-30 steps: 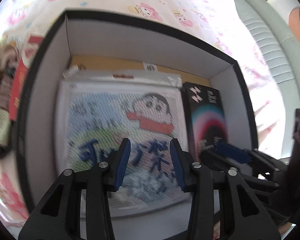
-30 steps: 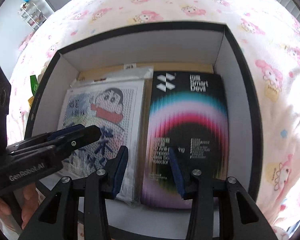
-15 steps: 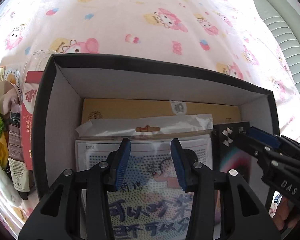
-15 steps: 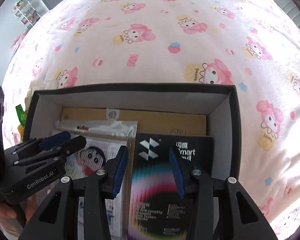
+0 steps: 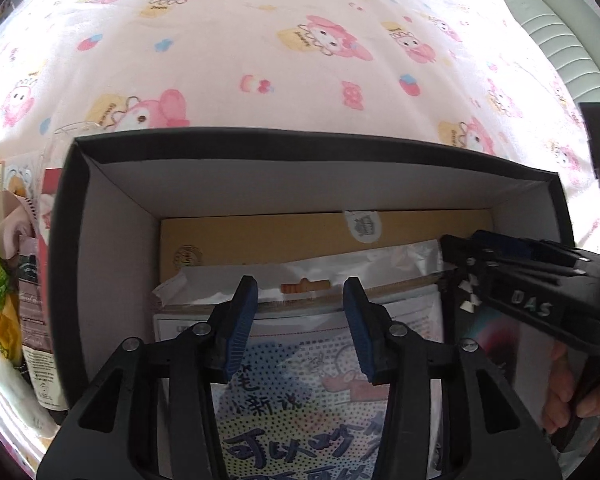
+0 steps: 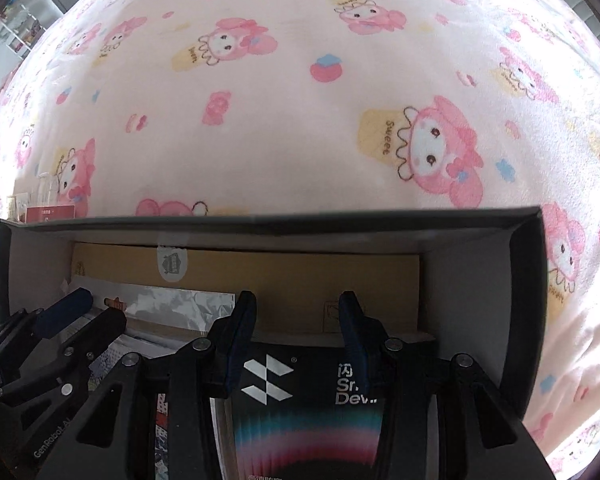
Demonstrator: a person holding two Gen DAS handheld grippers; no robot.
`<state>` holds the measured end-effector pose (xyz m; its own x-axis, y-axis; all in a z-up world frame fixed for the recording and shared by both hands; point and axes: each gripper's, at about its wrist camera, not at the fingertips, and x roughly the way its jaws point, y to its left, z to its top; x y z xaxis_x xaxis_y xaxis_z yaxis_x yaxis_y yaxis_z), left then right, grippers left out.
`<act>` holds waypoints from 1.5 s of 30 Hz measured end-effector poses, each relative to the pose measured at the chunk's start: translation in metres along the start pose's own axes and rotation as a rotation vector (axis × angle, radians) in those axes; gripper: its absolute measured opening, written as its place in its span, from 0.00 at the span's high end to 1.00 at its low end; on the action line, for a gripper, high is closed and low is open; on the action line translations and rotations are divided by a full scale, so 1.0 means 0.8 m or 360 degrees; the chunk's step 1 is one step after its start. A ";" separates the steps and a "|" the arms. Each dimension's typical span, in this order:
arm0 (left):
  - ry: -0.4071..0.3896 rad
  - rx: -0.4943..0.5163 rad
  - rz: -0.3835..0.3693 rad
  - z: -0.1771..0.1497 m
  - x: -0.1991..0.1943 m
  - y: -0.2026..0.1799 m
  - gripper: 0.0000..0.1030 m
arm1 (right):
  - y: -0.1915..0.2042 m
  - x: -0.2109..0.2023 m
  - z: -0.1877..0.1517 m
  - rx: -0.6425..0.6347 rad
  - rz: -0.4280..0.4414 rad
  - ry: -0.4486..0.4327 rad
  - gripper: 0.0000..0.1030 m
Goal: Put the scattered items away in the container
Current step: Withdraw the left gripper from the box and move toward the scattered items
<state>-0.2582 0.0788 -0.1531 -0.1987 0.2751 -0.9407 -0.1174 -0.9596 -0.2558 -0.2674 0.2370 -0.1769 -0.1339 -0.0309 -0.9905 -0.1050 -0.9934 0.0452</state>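
1. The left gripper [image 5: 300, 320] is hanging over the near part of the box with its blue-padded jaws wide and nothing between them; a second ago it was looking steeply down at the packet, and now it is tilting up toward the far wall.
2. The right gripper [image 6: 296, 332] is likewise standing wide and empty, and it too has been pulling back and levelling out.
3. Just below the left gripper, the clear plastic packet with a cartoon dot-pattern sheet [image 5: 300, 392] is lying flat inside the box.
4. Just beside it, under the right gripper, the flat black carton with a rainbow arc print [image 6: 304, 420] is lying flat as well.
5. Beyond both, a flat tan cardboard piece [image 5: 300, 236] is showing against the far wall of the black open-topped box with white inner walls [image 5: 300, 184].
6. Outside the box's left wall, a cluster of loose snack and sachet packets [image 5: 24, 300] is waiting on the pink cartoon-print blanket [image 6: 300, 100].
7. Judging by this, both grippers are leaving the box free-handed, so the packets outside are likely next.
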 end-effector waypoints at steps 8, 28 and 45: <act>-0.0066 0.0013 -0.0164 -0.011 -0.015 -0.003 0.56 | 0.010 -0.037 -0.023 -0.0012 -0.0020 -0.0149 0.62; -0.0445 0.0233 -0.0099 -0.129 -0.175 -0.055 0.57 | 0.029 -0.188 -0.188 0.0019 0.0130 -0.0687 0.62; -0.0501 0.0053 -0.0053 -0.231 -0.225 -0.023 0.59 | 0.066 -0.213 -0.279 -0.0123 0.0306 -0.0757 0.62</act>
<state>-0.0407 0.0362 -0.0203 -0.4849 0.3163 -0.8154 -0.1598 -0.9487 -0.2730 -0.0300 0.1656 -0.0349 -0.5788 -0.1780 -0.7958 0.0363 -0.9806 0.1929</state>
